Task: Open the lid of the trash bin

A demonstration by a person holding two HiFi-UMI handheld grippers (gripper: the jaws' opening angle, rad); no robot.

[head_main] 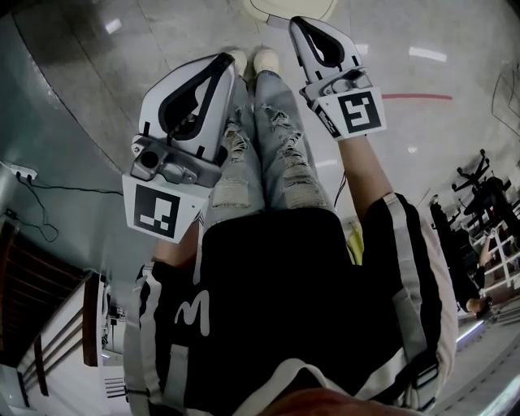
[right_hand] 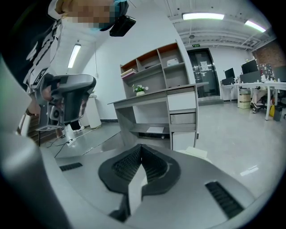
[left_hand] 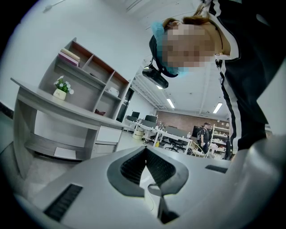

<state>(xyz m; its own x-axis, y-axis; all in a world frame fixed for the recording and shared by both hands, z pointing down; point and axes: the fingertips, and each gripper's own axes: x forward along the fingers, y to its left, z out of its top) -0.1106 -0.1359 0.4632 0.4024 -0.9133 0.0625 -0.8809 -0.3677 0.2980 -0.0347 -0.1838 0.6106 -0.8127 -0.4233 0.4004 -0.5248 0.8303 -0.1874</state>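
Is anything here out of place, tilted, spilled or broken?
Nothing stands out. The left gripper and right gripper are shut and empty beside the person's legs. What may be the bin shows only at the top edge.

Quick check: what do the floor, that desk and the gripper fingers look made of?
Floor: hard and glossy with bright reflections; polished concrete or tile, can't tell which. Desk: flat matt grey panels with brown-lined shelves, probably laminated board. Fingers: dark, ribbed, matt inner faces, likely rubber, in smooth grey shells that look like plastic.
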